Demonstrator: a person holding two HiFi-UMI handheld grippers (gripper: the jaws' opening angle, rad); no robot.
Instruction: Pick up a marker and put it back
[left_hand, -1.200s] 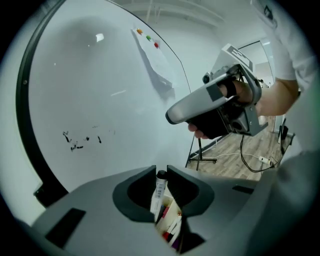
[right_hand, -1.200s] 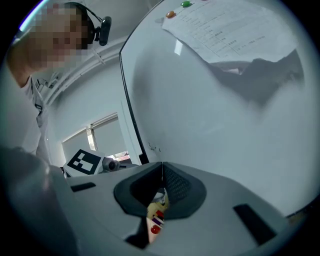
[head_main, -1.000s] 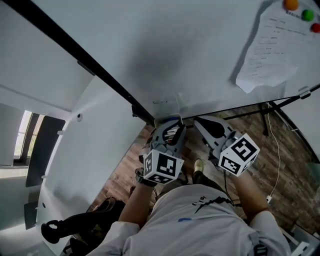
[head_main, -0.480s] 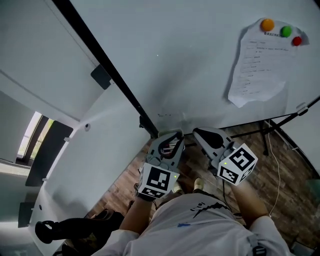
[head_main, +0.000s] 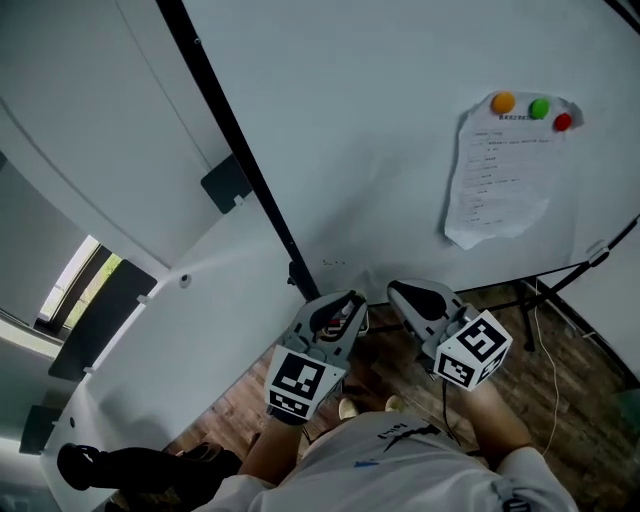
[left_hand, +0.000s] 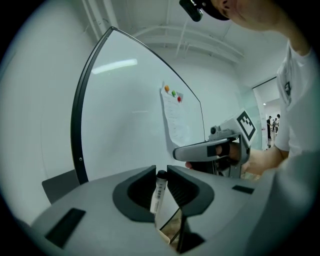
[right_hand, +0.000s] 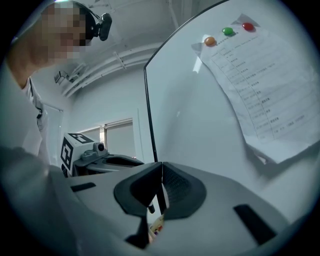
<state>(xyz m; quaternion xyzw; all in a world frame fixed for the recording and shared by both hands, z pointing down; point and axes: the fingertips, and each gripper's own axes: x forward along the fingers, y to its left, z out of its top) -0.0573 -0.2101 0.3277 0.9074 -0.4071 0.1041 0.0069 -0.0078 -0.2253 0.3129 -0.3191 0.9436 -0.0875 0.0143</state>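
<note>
A white marker (left_hand: 158, 193) with a black cap stands upright between the jaws of my left gripper (left_hand: 161, 175), which is shut on it. In the head view the left gripper (head_main: 340, 305) points at the lower edge of the whiteboard (head_main: 380, 150), close to its black frame (head_main: 240, 170). My right gripper (head_main: 402, 291) hangs beside it to the right, at about the same height. Its jaws (right_hand: 161, 167) meet at the tips with nothing between them. Each gripper shows in the other's view: the right gripper (left_hand: 215, 150) and the left gripper (right_hand: 95, 157).
A printed sheet (head_main: 495, 170) hangs on the board at the right under orange (head_main: 502, 102), green (head_main: 540, 107) and red (head_main: 562, 121) magnets. The board's stand legs (head_main: 560, 275) and a cable run over the wooden floor (head_main: 570, 370). A white wall is at the left.
The head view has tipped upward, so more of the board shows and the sheet sits lower in frame. Both grippers keep their pose and grip near the board's lower edge.
</note>
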